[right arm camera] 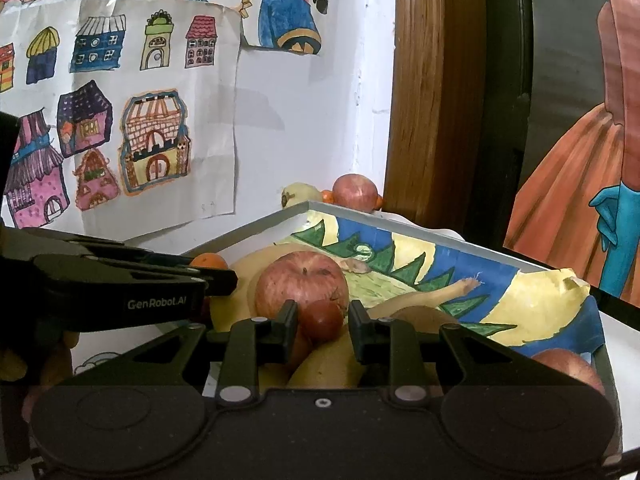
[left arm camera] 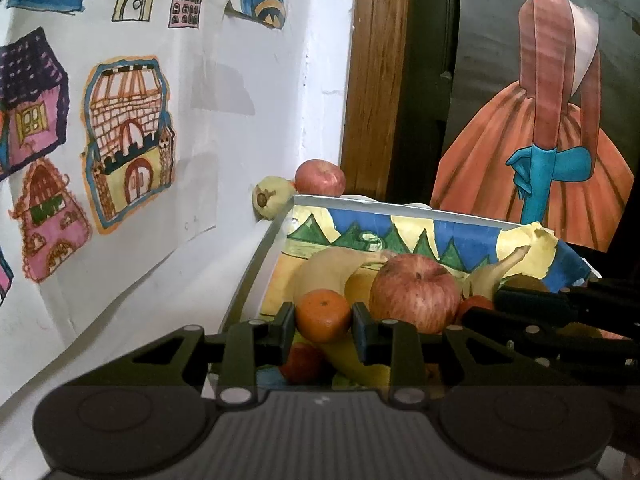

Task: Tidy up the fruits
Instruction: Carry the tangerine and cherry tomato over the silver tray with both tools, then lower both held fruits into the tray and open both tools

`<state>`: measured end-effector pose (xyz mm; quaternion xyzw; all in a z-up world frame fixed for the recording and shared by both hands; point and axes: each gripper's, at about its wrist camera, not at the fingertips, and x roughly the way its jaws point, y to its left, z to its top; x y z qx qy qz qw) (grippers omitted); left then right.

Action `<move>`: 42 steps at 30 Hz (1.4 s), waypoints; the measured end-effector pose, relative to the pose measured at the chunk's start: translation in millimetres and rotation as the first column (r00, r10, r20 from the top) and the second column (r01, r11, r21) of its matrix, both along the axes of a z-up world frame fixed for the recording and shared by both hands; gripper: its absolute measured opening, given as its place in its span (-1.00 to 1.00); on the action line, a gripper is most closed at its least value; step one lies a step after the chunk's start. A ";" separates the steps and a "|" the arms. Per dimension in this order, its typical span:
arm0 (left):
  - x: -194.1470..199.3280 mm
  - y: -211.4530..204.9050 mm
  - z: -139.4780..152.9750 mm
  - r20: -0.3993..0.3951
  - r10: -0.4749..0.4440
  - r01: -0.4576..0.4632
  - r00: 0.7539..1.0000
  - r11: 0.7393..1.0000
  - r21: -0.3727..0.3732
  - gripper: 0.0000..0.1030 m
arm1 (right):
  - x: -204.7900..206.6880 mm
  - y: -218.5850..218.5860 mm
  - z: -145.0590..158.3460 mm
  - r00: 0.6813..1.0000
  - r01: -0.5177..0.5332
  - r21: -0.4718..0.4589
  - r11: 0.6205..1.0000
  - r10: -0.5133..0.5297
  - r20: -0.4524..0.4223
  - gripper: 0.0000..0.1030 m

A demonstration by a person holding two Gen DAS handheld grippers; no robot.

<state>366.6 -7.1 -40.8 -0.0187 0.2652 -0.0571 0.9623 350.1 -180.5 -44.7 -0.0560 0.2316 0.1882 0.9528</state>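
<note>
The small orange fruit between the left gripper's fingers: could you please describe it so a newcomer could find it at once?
Start at the box lined with a painted mountain drawing, by the wall of house pictures. At its near-left edge, the left gripper closes on the mandarin. It is small, round and plain orange, unlike the larger streaked red apple and the yellow banana behind.

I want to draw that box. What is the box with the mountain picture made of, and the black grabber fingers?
The shallow box with the painted mountain lining looks like stiff white board or plastic: a thin, straight, smooth matt rim. Its lining looks like painted paper, torn and curled at one corner. The black left gripper seems hard matt plastic with metal rivets; I cannot be sure.
</note>
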 end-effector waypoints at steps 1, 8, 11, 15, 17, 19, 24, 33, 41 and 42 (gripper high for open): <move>0.1 0.1 0.0 0.000 -0.001 0.001 1.000 1.000 0.000 -0.35 | 0.2 -0.1 -0.1 1.000 0.001 0.000 1.000 -0.001 0.000 -0.44; 1.5 0.5 -0.8 -0.003 -0.004 0.004 1.000 1.000 -0.001 -0.35 | 0.5 -0.7 -0.3 1.000 0.001 0.001 1.000 -0.001 -0.001 -0.42; 1.0 0.0 -0.8 -0.003 -0.007 0.007 1.000 1.000 -0.003 -0.35 | 0.8 -0.5 -0.7 1.000 0.001 0.001 1.000 -0.001 -0.001 -0.41; -0.7 -1.2 -0.1 0.002 -0.009 0.009 1.000 1.000 -0.004 -0.17 | 0.9 -1.6 -1.9 1.000 0.003 0.003 1.000 -0.003 0.001 -0.13; -2.1 -1.1 0.9 0.010 -0.005 0.005 1.000 1.000 -0.009 0.08 | 0.0 -3.2 -2.1 1.000 0.004 0.010 1.000 -0.004 0.002 -0.07; -3.1 -0.2 3.3 0.016 0.000 0.000 1.000 1.000 -0.014 0.15 | -0.7 -4.0 -1.9 1.000 0.001 0.012 1.000 -0.001 0.004 -0.03; -6.8 2.5 8.7 0.032 0.012 -0.011 0.999 1.000 -0.024 0.37 | -4.8 -6.2 1.4 1.000 0.004 0.018 1.000 -0.004 0.017 0.21; -14.3 7.1 20.1 0.060 0.035 -0.032 0.998 0.999 -0.042 0.70 | -13.7 -11.9 8.7 0.999 0.014 0.024 1.000 -0.015 0.031 0.51; -26.0 8.0 32.1 0.102 0.052 -0.045 0.993 0.997 -0.068 0.99 | -24.8 -20.2 18.0 0.998 0.039 0.045 0.998 -0.041 0.050 0.88; -27.2 7.9 33.4 0.104 0.053 -0.045 0.993 0.997 -0.070 0.99 | -26.7 -21.2 19.5 0.998 0.041 0.046 0.998 -0.044 0.052 0.90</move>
